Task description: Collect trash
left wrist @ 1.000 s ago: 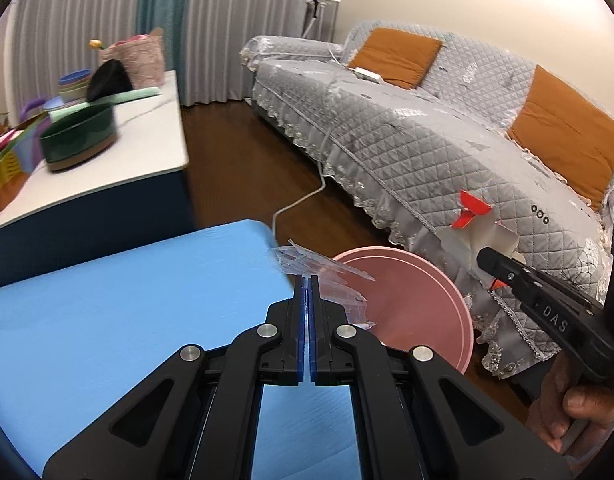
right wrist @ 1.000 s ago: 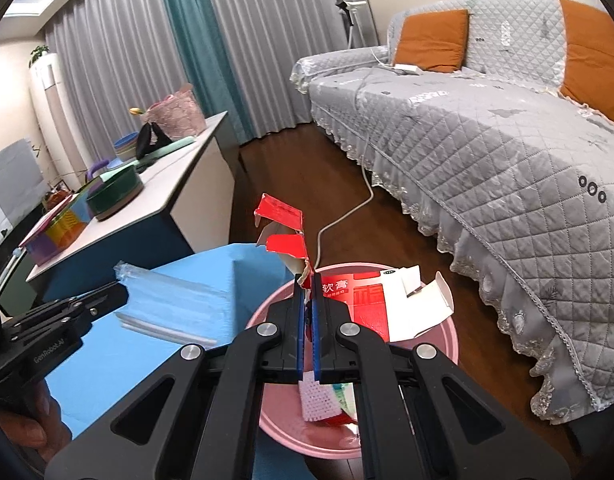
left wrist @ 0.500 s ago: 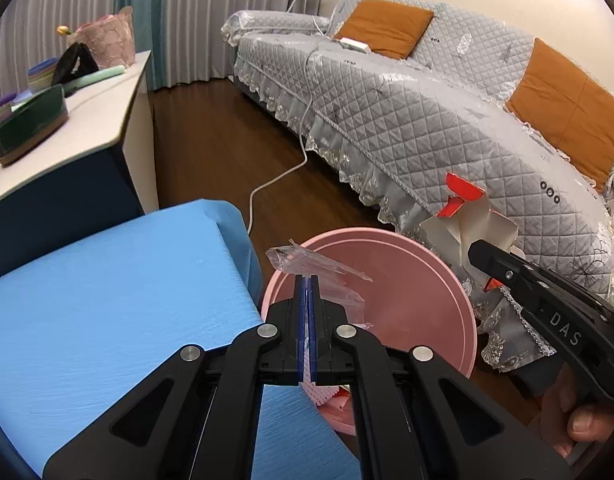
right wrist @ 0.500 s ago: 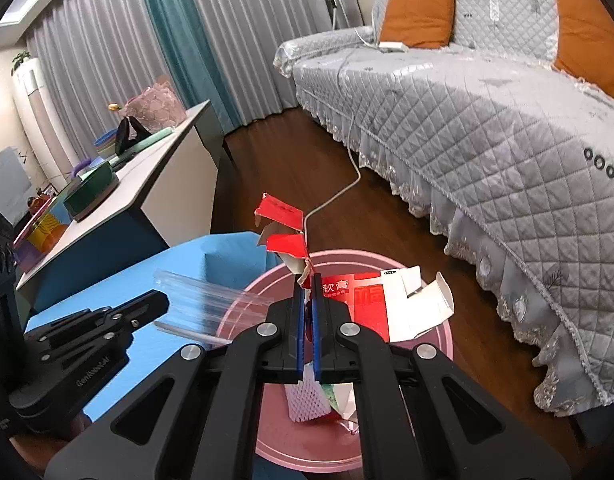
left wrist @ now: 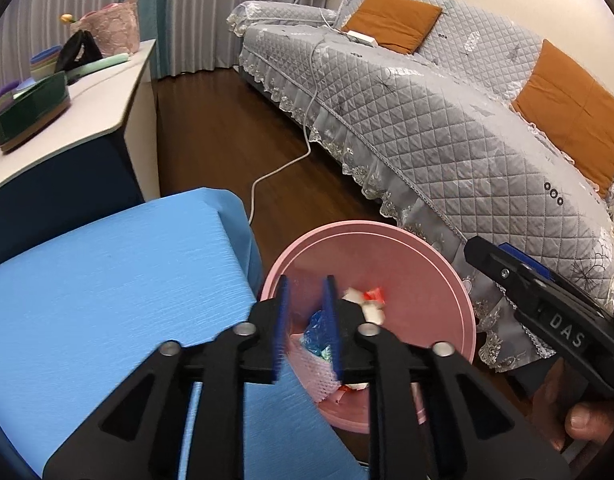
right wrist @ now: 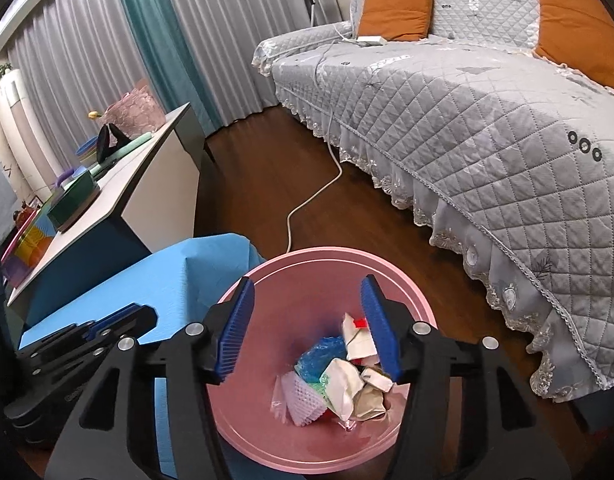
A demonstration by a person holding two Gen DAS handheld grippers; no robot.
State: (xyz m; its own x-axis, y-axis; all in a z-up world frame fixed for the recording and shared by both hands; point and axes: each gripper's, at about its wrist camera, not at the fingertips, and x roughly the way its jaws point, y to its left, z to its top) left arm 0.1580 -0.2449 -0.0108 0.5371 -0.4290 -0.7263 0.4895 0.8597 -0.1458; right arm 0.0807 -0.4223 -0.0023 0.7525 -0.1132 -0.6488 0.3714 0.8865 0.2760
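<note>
Both grippers hang over the pink bin (right wrist: 267, 276), jaws opening with nothing between them: the right gripper (right wrist: 305, 330) straight above the trash heap (right wrist: 339, 376), the left gripper (left wrist: 305, 324) near the rim beside the blue table (left wrist: 107, 280). Light wrappers could cling to pads or drift outside, judging by the left's position.

Lower centre, the pink bin (right wrist: 423, 300) looks like smooth, matt plastic. Right, the sofa cover (right wrist: 487, 120) is quilted grey cloth, lace-edged. The floor (right wrist: 259, 184) between is glossy dark wood.
</note>
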